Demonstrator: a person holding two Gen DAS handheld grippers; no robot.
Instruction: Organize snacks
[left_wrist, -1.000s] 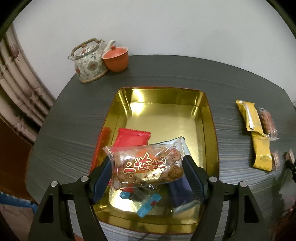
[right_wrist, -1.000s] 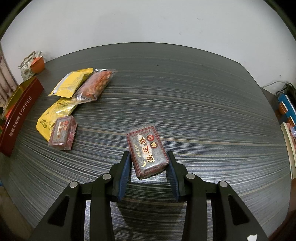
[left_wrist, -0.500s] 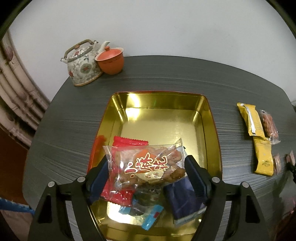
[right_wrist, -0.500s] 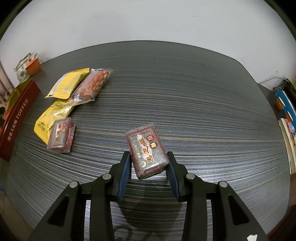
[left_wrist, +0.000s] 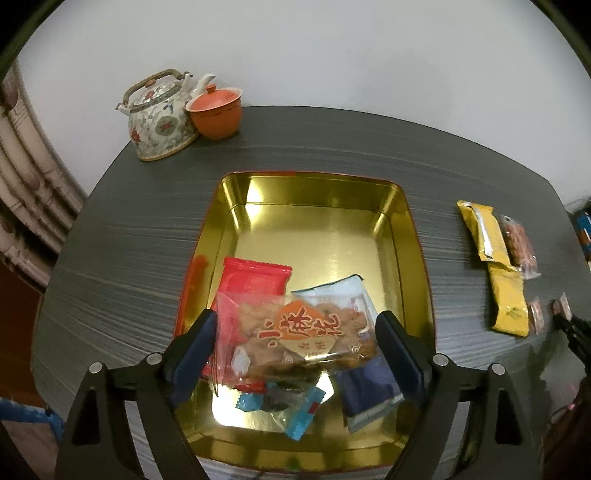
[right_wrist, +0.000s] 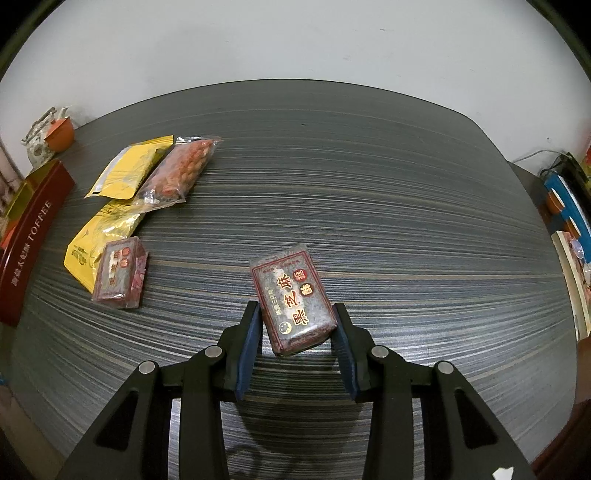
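Your left hand-held gripper (left_wrist: 295, 338) is spread wide, its jaws having just been opening, and the clear cookie packet (left_wrist: 295, 336) lies between the pads without being pressed, the left pad just touching or barely clear of the wrapper edge, the right pad apart from it. That packet sits over the near end of the gold tin tray (left_wrist: 413, 258), on top of a red packet (left_wrist: 255, 280), a pale blue packet (left_wrist: 365, 391) and a small blue-wrapped candy (left_wrist: 291, 406). Beyond the tray, at the far corner of the desk (left_wrist: 147, 236), a flowered teapot (left_wrist: 159, 114) stands touching an orange lidded cup (left_wrist: 218, 110). Your right hand-held gripper (right_wrist: 295, 332) is pinching a dark red sesame cake bar (right_wrist: 291, 299), both pads pressed on its near end, the bar tilted a little to the left. Off to its left on the desk lie a second dark red bar (right_wrist: 118, 273) resting partly on a yellow pouch (right_wrist: 99, 236), another yellow pouch (right_wrist: 129, 166), and a clear bag of reddish snacks (right_wrist: 177, 173) beside it.
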